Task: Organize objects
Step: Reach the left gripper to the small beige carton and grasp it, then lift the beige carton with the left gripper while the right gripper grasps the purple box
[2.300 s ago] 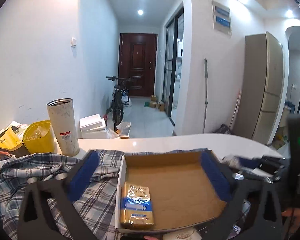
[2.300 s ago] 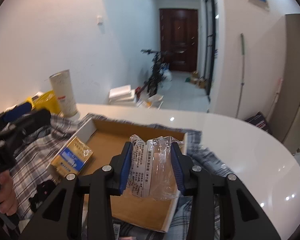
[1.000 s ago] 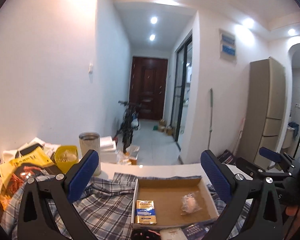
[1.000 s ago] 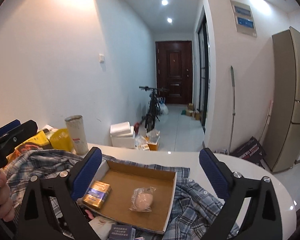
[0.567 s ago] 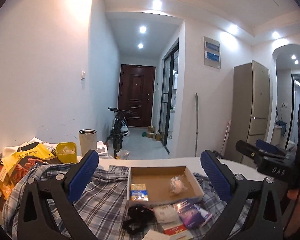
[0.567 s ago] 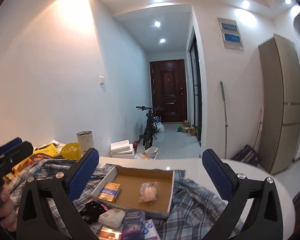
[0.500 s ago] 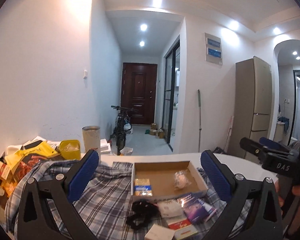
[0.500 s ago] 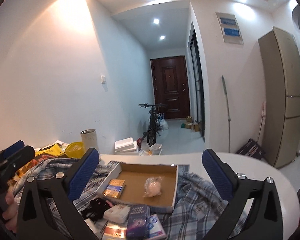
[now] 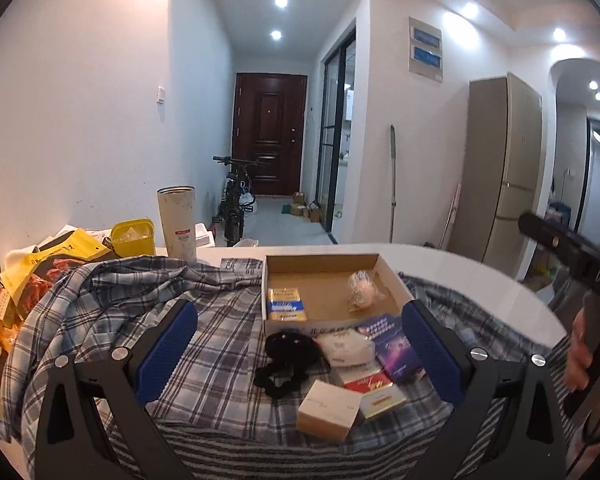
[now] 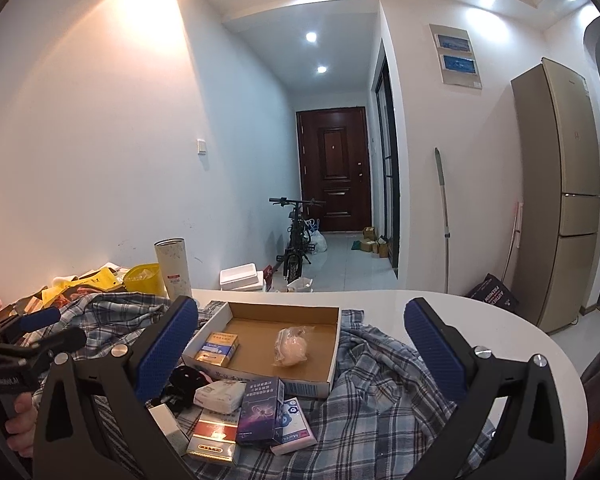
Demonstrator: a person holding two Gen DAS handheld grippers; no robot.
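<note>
With both sets of fingers wide and empty, left gripper (image 9: 298, 344) and right gripper (image 10: 300, 344) over the loose small cartons (image 10: 246, 412) crowded on wrinkled plaid cloth (image 10: 380, 400) before the open brown cardboard tray (image 10: 332, 364), closing risks pinching fabric or two cartons together.

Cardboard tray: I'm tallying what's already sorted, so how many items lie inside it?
2. In the cardboard tray, a gold-and-blue packet lies at the left near the front wall, and a clear-wrapped pale lump lies right of centre. Nothing seems hidden.
</note>
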